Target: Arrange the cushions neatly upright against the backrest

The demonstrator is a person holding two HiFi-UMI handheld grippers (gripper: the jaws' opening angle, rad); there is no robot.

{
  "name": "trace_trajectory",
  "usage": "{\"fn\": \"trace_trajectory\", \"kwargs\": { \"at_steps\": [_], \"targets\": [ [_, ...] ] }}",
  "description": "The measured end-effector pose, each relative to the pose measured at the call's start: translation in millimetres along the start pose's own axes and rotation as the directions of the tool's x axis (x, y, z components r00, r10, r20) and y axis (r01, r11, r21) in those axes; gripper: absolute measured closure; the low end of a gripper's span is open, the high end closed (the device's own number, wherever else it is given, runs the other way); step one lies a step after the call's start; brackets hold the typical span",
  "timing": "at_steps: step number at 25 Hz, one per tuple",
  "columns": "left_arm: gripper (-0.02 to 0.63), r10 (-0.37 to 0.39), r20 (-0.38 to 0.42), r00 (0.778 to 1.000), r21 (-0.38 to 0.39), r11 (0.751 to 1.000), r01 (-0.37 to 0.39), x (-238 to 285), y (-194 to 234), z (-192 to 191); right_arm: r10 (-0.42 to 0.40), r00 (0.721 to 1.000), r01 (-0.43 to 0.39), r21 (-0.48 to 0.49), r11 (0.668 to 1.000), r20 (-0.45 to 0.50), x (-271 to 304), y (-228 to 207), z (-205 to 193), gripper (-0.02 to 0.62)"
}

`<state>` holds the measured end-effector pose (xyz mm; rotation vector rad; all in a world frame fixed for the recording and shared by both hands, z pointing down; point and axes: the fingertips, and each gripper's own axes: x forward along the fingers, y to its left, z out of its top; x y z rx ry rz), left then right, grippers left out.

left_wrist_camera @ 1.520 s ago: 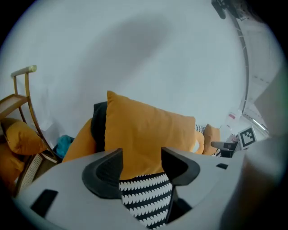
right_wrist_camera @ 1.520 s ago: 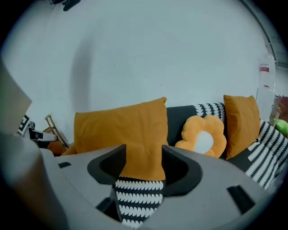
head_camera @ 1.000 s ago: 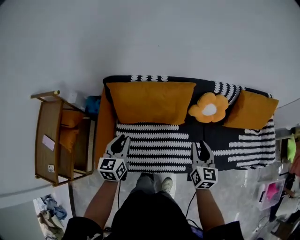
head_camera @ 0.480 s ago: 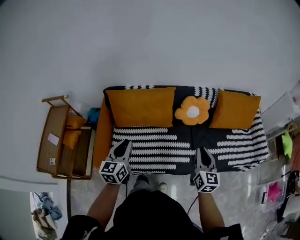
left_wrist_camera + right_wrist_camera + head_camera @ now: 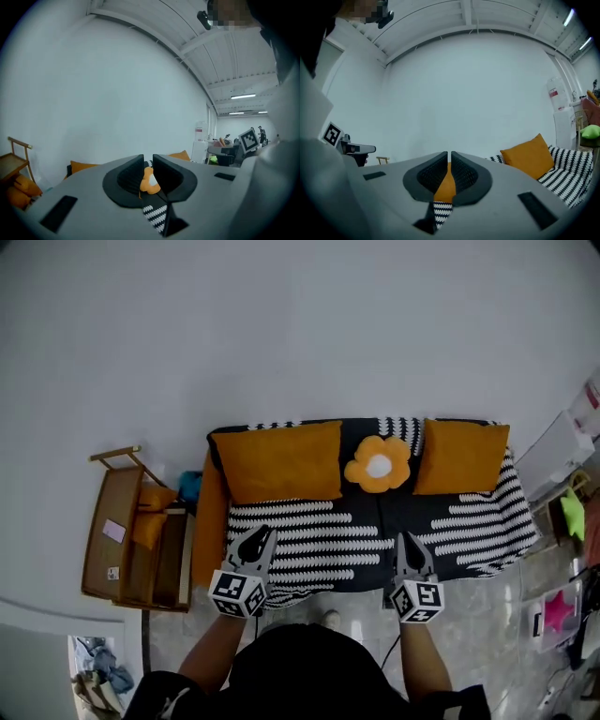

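Three cushions stand upright against the backrest of a black-and-white striped sofa: a wide orange cushion on the left, a flower-shaped cushion in the middle and a smaller orange cushion on the right. My left gripper hovers over the seat's front edge. Its jaws have just been closing and are shut with nothing between them. My right gripper is level with it, also just closed and empty. Neither touches a cushion.
A wooden rack left of the sofa holds more orange cushions. White boxes and a pink star-shaped item crowd the floor at the right. A plain wall rises behind the sofa.
Both grippers have drawn back from the seat and risen, and the right jaws have closed. The sofa now looks smaller and further off. The cushions have not moved.
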<state>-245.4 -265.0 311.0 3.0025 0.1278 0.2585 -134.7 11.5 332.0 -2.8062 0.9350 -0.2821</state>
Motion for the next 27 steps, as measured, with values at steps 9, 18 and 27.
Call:
{"fn": "trace_trajectory", "kwargs": {
  "at_steps": [9,18,27],
  "targets": [
    [0.546,-0.063,0.043,0.997,0.047,0.997,0.061,-13,37,26,0.014,0.999,-0.013,-0.021,1.000,0.038,20,56,13,0.566],
    [0.548,-0.065,0.034,0.997,0.020,0.998,0.065,-19,69,21,0.064,0.998,-0.064,-0.026,0.998,0.014,42,100,5,0.566],
    [0.546,-0.059,0.036,0.998,-0.010,0.998,0.059,-18,93,14,0.079,0.997,-0.079,-0.059,0.995,0.000,59,119,3,0.566]
  ]
}}
